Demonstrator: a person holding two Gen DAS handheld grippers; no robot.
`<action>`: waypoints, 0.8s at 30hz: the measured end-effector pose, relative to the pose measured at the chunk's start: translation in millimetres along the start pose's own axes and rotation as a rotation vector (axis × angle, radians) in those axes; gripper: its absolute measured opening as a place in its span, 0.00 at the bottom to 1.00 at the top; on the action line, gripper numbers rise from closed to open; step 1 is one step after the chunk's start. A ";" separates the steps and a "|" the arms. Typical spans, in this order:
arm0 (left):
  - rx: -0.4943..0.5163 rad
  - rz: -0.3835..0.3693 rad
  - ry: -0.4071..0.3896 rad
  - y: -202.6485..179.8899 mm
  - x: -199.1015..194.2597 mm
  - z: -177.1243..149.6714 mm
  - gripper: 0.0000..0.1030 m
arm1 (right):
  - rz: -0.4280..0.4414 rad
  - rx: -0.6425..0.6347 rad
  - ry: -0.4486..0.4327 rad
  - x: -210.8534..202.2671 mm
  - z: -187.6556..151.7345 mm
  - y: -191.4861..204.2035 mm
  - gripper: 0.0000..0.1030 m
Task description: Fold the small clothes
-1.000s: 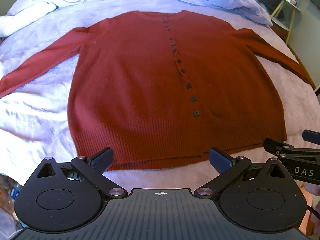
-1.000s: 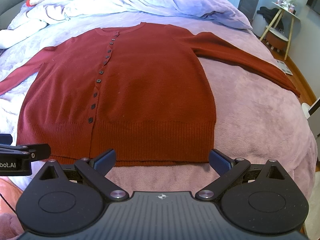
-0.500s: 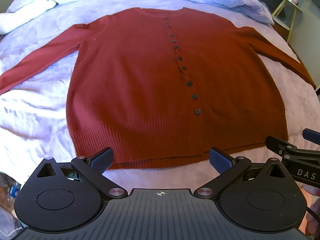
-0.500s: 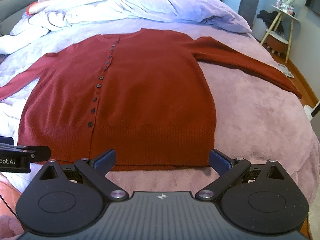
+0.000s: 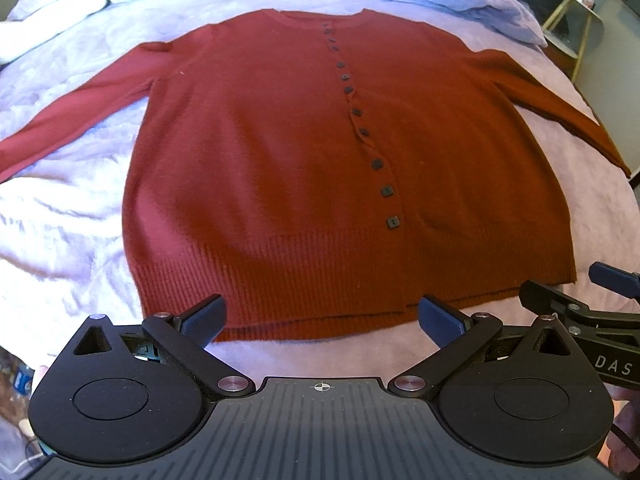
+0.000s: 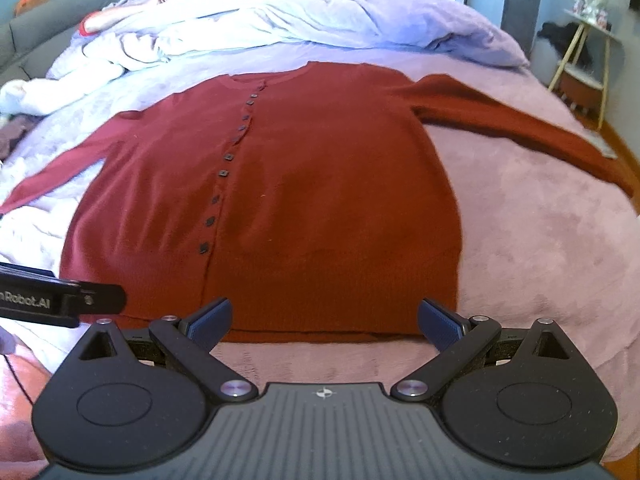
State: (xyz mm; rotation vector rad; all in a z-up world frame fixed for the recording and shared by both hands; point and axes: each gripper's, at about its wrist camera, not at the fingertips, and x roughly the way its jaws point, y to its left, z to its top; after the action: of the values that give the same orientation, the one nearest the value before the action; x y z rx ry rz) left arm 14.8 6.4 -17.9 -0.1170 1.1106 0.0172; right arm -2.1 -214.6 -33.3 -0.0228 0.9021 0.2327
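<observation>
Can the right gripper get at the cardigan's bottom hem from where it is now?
Probably yes. The right gripper is open, its fingers just short of the red cardigan's ribbed hem, which lies flat on the bed. Nothing sits between them; the left gripper is off to the side.

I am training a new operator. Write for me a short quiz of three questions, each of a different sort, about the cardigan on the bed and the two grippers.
1. True or false: the red cardigan lies flat and buttoned on the bed.
2. Which part of the cardigan is nearest the left gripper? A) collar B) hem C) a cuff
3. Fill in: the right gripper is ____ and holds nothing.

Key: 1 true; 2 B; 3 open
</observation>
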 end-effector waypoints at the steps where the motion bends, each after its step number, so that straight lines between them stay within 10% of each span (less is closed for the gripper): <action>1: 0.004 -0.001 0.001 -0.4 0.9 0.5 1.00 | 0.002 0.005 0.001 0.9 0.2 -0.6 0.96; 15: 0.012 -0.083 -0.010 -3.4 17.0 10.1 1.00 | 0.167 0.125 -0.020 16.2 -0.5 -25.7 0.96; 24: -0.040 -0.102 -0.023 0.0 30.1 28.9 1.00 | 0.222 0.226 -0.030 33.6 9.3 -63.8 0.79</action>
State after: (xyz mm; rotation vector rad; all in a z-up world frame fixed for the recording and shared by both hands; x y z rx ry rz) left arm 54.0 8.0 -32.2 -0.2087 1.0803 -0.0500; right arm 38.6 -269.3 -58.7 0.2911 0.8968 0.3353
